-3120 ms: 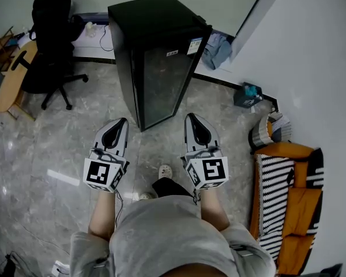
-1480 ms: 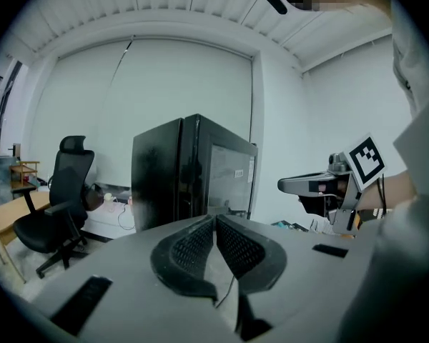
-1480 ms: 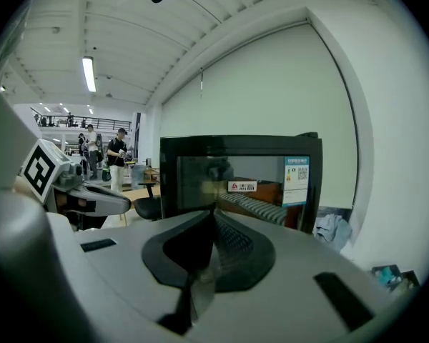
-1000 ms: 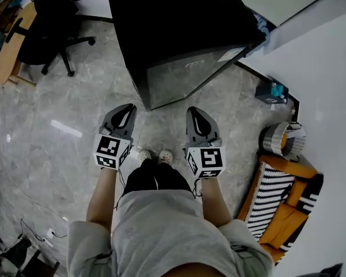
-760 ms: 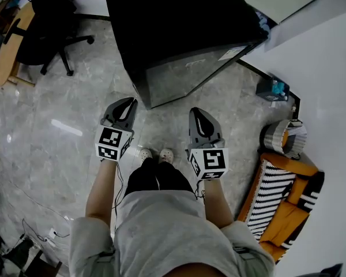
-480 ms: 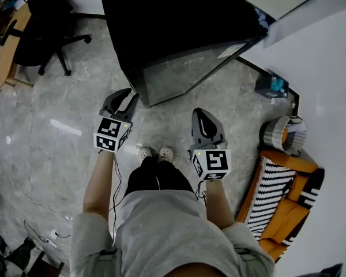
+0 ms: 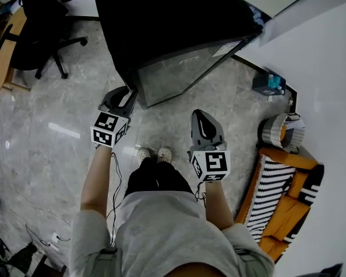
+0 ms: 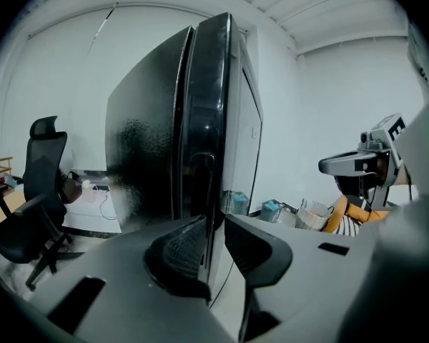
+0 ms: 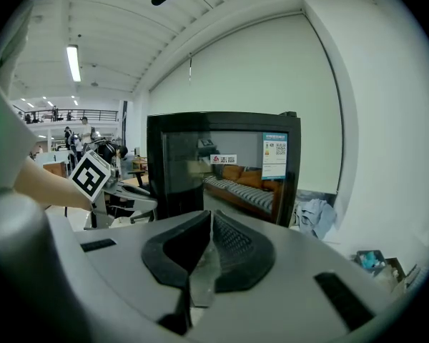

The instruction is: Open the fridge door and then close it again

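Grey polished floor [image 7: 40,131] runs under a black fridge [image 7: 167,16] at the top of the head view, close to the white wall [image 7: 323,51]. Its glass-fronted fridge door [image 7: 179,77] faces the person and, judging by the narrow even seam down its side in the left gripper view, sits flush against the cabinet and has not been opened. The left gripper [image 7: 125,94] is raised to the door's left front corner with its jaws a narrow gap apart and nothing clamped. The door's edge with its dark recessed grip [image 8: 200,170] lines up in that gap, though I cannot tell whether a pad touches it. That placement suggests the pull side is here and the hinge opposite, so the next move probably calls for catching this edge and drawing it out in an arc. The right gripper [image 7: 200,124] hangs lower, well apart from the fridge and over bare floor before the door's middle. Its jaws are closed tip to tip on nothing, and it looks idle for now. It and the person's shoes [image 7: 151,154] may stand in the door's sweep. A label [image 7: 226,49] marks the door's upper right corner. An office chair [image 7: 40,16] and a wooden table [image 7: 0,62] lie to the left. A teal box [image 7: 268,84] sits by the wall, with an orange and striped sofa [image 7: 288,201] to the right.
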`<state>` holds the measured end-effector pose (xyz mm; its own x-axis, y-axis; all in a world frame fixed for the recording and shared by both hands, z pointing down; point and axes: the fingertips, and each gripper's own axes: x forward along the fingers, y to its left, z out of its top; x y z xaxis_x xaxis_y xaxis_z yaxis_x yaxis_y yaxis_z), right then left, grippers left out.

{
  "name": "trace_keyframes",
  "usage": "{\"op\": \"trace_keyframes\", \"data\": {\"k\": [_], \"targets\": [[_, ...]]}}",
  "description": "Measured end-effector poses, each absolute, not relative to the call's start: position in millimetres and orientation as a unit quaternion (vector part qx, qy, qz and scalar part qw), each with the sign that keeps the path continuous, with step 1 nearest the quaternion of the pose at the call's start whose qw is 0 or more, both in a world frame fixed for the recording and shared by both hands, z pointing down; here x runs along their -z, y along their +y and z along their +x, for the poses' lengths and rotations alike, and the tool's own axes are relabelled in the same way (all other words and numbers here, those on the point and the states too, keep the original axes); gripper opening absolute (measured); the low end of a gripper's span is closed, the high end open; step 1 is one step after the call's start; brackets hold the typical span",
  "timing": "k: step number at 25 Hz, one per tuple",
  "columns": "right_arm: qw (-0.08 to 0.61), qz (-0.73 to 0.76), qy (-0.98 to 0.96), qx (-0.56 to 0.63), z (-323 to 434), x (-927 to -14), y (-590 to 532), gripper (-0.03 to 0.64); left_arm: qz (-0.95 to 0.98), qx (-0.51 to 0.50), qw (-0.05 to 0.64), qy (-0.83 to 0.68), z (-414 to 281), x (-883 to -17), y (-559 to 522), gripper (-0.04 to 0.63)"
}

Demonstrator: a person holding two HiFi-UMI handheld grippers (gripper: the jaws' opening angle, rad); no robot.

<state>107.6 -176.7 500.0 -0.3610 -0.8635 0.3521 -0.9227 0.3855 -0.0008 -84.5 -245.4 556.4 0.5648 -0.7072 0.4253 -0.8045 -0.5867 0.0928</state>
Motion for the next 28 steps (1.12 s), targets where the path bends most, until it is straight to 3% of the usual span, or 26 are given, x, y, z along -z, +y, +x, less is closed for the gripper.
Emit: {"op": "trace_keyframes", "data": {"k": [16,28], "targets": [[0.139,0.553,-0.816,-0.095,119,-489,-168,0.025,0.851,-0.194,0.167,-0.458,-85,-556,-238,0.075],[0.124,0.567,-0.81,-0.087,131,-476,-163,0.025,0.871,-0.199,0.141,-0.427,-15,-557,-143,0.049]]}}
